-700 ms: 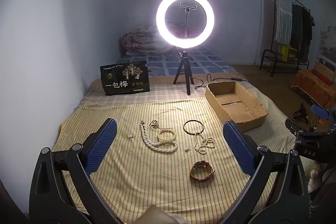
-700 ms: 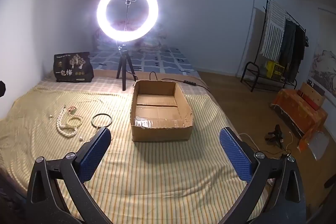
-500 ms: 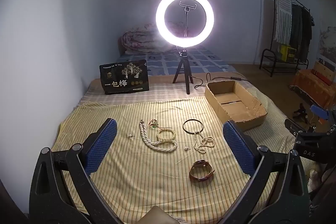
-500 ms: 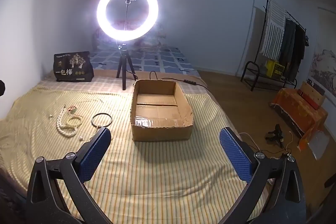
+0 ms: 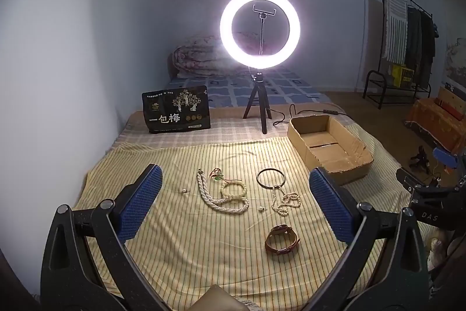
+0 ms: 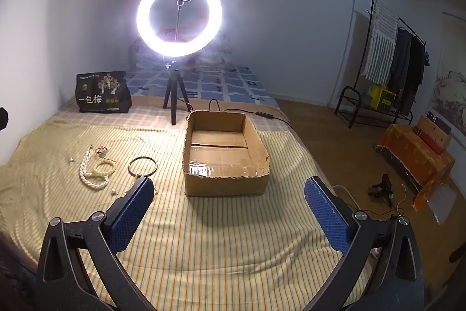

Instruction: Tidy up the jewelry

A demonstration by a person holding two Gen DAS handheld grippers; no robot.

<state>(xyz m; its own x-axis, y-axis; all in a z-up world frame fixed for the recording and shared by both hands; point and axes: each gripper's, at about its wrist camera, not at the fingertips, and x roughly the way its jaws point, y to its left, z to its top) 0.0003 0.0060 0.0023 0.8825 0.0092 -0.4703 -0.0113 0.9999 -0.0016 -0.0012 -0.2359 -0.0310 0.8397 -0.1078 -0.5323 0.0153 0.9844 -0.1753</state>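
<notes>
Jewelry lies on the yellow striped bedspread (image 5: 180, 247): a thick pearl rope necklace (image 5: 217, 200), a pale bead bracelet (image 5: 233, 190), a black hoop (image 5: 270, 178), a thin pearl chain (image 5: 287, 201), a brown leather bracelet (image 5: 282, 240), a small red-green charm (image 5: 217, 174) and two loose earrings. An open cardboard box (image 6: 224, 153) stands empty to their right. My left gripper (image 5: 236, 200) is open and empty above the jewelry. My right gripper (image 6: 230, 209) is open and empty, just before the box. The rope necklace (image 6: 87, 169) and hoop (image 6: 142, 165) show at its left.
A lit ring light on a tripod (image 5: 259, 28) stands behind the jewelry, its cable running past the box. A black printed bag (image 5: 176, 110) stands at the back left. A wall borders the bed's left side. The floor, a clothes rack (image 6: 390, 63) and an orange-covered bench (image 6: 413, 153) lie right.
Both views have barely shifted; the jewelry and box lie as before. Both grippers stay open.
</notes>
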